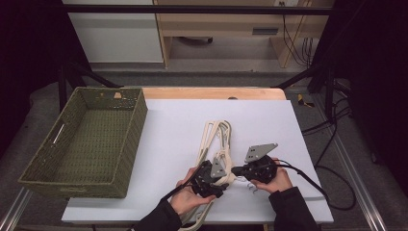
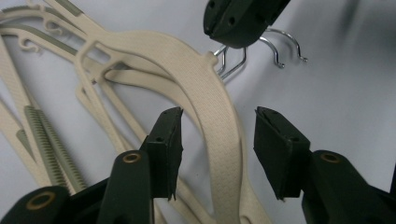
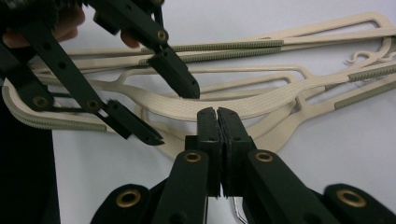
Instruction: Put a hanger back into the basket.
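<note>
Green woven rectangular basket [image 1: 82,144] at table left: empty, nothing stowed.
Pile of cream plastic hangers [image 1: 216,144] mid-table, all on white surface.
Left gripper [image 2: 219,140] wide, straddling top hanger's arm, unclamped.
Right gripper [image 3: 218,116] closed, apparently pinching wire hook [image 2: 233,63].

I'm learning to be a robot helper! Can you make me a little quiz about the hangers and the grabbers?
1. True or false: the green woven basket holds a hanger.
2. Which gripper is open around a beige hanger: A left gripper, B right gripper?
3. Fill in: the right gripper's jaws are pressed ____ at the metal hooks.

Key: 1 false; 2 A; 3 together.
</note>
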A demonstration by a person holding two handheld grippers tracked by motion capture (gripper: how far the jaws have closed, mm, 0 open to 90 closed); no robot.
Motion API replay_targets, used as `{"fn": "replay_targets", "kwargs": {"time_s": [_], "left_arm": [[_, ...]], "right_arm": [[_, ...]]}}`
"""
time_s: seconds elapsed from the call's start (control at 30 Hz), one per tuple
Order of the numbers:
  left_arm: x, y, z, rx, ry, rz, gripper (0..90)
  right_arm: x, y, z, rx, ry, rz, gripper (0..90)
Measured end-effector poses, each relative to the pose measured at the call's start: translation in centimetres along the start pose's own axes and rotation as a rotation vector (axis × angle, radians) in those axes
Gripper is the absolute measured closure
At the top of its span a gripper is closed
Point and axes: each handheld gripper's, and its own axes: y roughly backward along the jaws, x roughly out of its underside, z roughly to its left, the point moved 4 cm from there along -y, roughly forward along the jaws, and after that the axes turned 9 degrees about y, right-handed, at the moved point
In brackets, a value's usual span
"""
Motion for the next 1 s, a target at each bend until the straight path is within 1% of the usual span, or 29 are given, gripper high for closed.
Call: {"fn": "replay_targets", "kwargs": {"time_s": [0.03,0.07,0.1,0.13,0.2,0.23,0.27,0.3,0.33,0.37,0.4,0.47,0.53,0.57,0.6,0.63,0.67,0.7,0.73,0.77,0.8,0.83,0.87,0.9,0.93,1.0], "left_arm": [[0.0,-0.1,0.0,-0.008,-0.004,0.007,53.7],[0.1,-0.4,-0.1,-0.021,-0.002,0.015,55.5],[0.1,-0.6,-0.1,-0.026,0.005,0.020,56.6],[0.2,-0.8,-0.1,-0.034,0.008,0.035,58.3],[0.2,-0.8,-0.1,-0.039,0.009,0.044,63.4],[0.2,-0.8,-0.1,-0.040,0.012,0.047,65.6],[0.2,-0.9,0.0,-0.032,0.029,0.051,67.6],[0.2,-0.9,0.0,-0.032,0.029,0.051,70.1],[0.2,-0.8,0.0,-0.019,0.028,0.062,72.4],[0.2,-0.8,-0.1,-0.020,0.031,0.061,72.4],[0.2,-0.8,-0.1,-0.027,0.024,0.072,72.6],[0.3,-0.8,-0.2,-0.037,0.027,0.073,73.1],[0.3,-0.8,-0.4,-0.047,0.034,0.065,73.3],[0.3,-0.7,-0.4,-0.052,0.034,0.066,73.4],[0.4,-0.6,-0.4,-0.055,0.037,0.064,73.5],[0.4,-0.6,-0.4,-0.055,0.037,0.064,73.6],[0.3,-0.4,-0.4,-0.059,0.040,0.060,73.6],[0.3,-0.2,-0.3,-0.056,0.046,0.055,73.7],[0.3,0.0,-0.3,-0.057,0.052,0.048,74.0],[0.3,0.2,-0.2,-0.060,0.056,0.043,74.0],[0.3,0.6,-0.1,-0.064,0.055,0.038,74.2],[0.2,1.0,0.0,-0.068,0.061,0.032,74.4],[0.2,1.5,0.1,-0.071,0.067,0.023,74.6],[0.3,1.9,0.3,-0.074,0.070,0.017,75.0],[0.3,2.3,0.4,-0.079,0.077,0.014,75.3],[0.3,3.2,0.8,-0.089,0.088,0.005,76.1]], "right_arm": [[0.0,0.0,0.0,0.000,0.000,0.000,89.3],[-0.1,0.1,0.0,0.003,0.006,-0.003,89.3],[-0.2,0.1,0.0,0.002,0.005,-0.006,89.2],[-0.2,0.1,0.0,0.000,0.007,-0.008,89.3],[-0.2,0.1,0.0,0.001,0.007,-0.006,89.2],[-0.2,0.1,0.1,0.001,0.006,-0.005,89.2],[-0.2,0.1,0.1,0.002,0.008,-0.005,89.2],[-0.2,0.1,0.1,0.002,0.008,-0.005,89.2],[-0.2,0.1,0.1,0.008,0.020,-0.004,89.2],[-0.2,0.1,0.1,0.008,0.020,-0.004,89.2],[-0.2,0.1,0.1,0.004,0.021,-0.005,89.2],[-0.2,0.1,0.2,0.008,0.016,0.012,89.0],[-0.3,0.0,0.3,0.010,0.035,0.016,88.1],[-0.4,0.0,0.3,0.007,0.042,0.010,86.0],[-0.7,0.4,0.3,0.015,0.036,-0.032,81.5],[-0.7,0.4,0.3,0.015,0.036,-0.032,81.5],[-0.9,0.8,0.3,0.020,0.031,-0.058,77.8],[-1.2,1.5,0.2,0.038,0.019,-0.101,73.9],[-1.6,2.9,-0.1,0.081,0.009,-0.177,67.9],[-1.6,2.9,-0.1,0.081,0.009,-0.177,67.9],[-1.8,3.5,-0.2,0.109,0.003,-0.208,64.8],[-2.0,4.6,-0.4,0.149,-0.009,-0.256,61.2],[-2.1,5.7,-0.6,0.180,-0.029,-0.301,57.9],[-2.2,6.6,-0.7,0.211,-0.047,-0.345,50.8],[-2.2,7.3,-0.8,0.241,-0.057,-0.372,45.1],[-2.0,8.2,-1.1,0.291,-0.079,-0.398,34.1]]}}
